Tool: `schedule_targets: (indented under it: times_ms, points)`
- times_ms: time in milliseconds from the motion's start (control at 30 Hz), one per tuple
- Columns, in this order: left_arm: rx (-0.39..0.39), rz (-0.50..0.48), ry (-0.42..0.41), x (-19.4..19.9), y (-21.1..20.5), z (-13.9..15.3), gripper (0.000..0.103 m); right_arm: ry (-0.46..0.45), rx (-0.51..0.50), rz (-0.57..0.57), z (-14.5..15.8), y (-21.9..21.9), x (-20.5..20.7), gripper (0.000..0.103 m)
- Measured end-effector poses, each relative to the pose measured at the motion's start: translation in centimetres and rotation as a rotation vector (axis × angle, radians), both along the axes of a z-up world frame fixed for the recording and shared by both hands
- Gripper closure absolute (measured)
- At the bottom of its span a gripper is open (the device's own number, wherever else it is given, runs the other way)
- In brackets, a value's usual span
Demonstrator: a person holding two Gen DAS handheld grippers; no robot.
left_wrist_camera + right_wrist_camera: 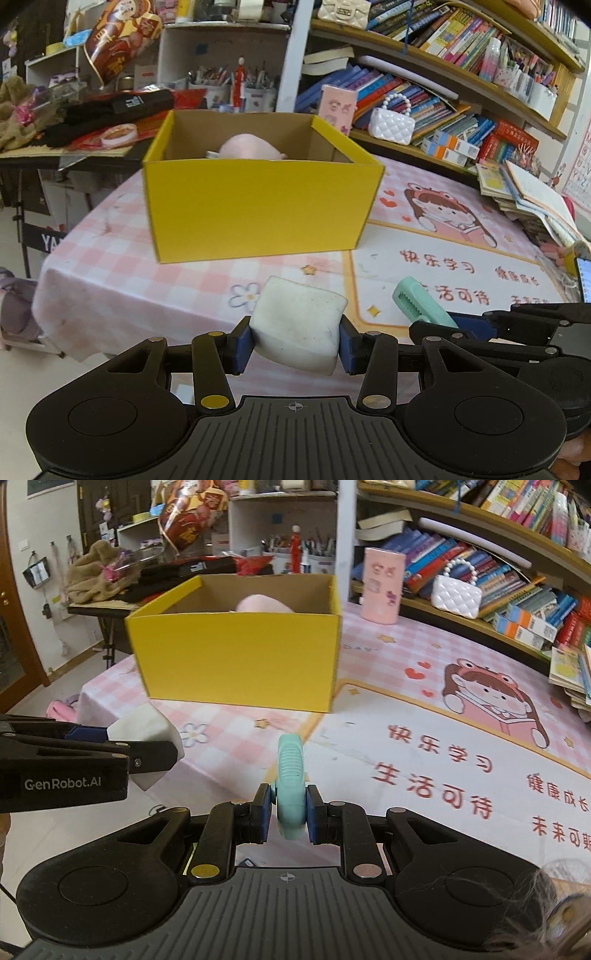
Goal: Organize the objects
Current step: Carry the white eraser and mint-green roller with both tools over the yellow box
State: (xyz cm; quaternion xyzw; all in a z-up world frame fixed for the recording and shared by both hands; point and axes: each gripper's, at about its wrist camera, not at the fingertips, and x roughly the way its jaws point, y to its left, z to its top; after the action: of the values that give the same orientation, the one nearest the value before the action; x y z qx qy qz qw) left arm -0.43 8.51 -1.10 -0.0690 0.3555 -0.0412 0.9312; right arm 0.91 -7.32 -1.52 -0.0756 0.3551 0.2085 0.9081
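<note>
Our left hand-held gripper [295,338] pinches a white sponge [299,325]; our right hand-held gripper [287,814] pinches a green clip [291,786]. We should carry both over the yellow box [258,206] rim before letting go.

From the left wrist view, the box [258,206] stands on the bench [110,280] at twelve o'clock, with a rounded soft thing [251,147] inside it toward the far wall. Nearer, the sponge block [299,325] sits between the pads of the left hand-held gripper [295,343], before the box and above the bench. At three o'clock of the sponge block, the clip [417,302] juts from the right hand-held gripper [288,812]. Behind the box at one o'clock stands a card box [338,107], with a small quilted bag [391,125] to its right on the lower shelf [406,149]. A book stack [524,199] lies on the bench at two o'clock.
</note>
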Motion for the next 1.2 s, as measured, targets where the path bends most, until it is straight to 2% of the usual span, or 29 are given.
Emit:
schedule_targets:
  times_ms: [367, 533, 633, 867, 1000, 1100, 1200]
  points:
    - [0.032, 0.011, -0.027, -1.5, 3.2, 0.5, 0.059, 0.001, 0.003, 0.024, 0.1, 3.9, -0.7, 0.086]
    - [0.026, 0.02, -0.035, -1.0, 4.1, 0.9, 0.059, -0.012, 0.01, 0.032, 0.7, 5.0, 0.1, 0.086]
    - [0.02, 0.032, -0.067, 0.0, 4.6, 1.8, 0.059, -0.046, 0.024, 0.036, 1.9, 5.4, 1.4, 0.086]
    - [-0.035, 0.108, -0.199, 4.8, 6.8, 5.7, 0.059, -0.177, 0.051, 0.034, 5.4, 6.2, 7.0, 0.086]
    - [-0.037, 0.135, -0.243, 8.4, 6.9, 6.9, 0.059, -0.222, 0.032, 0.046, 6.1, 7.2, 10.8, 0.086]
    - [-0.01, 0.152, -0.232, 11.6, 6.5, 6.6, 0.059, -0.213, 0.008, 0.068, 5.6, 8.5, 14.1, 0.086]
    - [-0.002, 0.178, -0.171, 15.0, 6.2, 5.4, 0.059, -0.172, -0.035, 0.114, 4.4, 9.6, 16.8, 0.085]
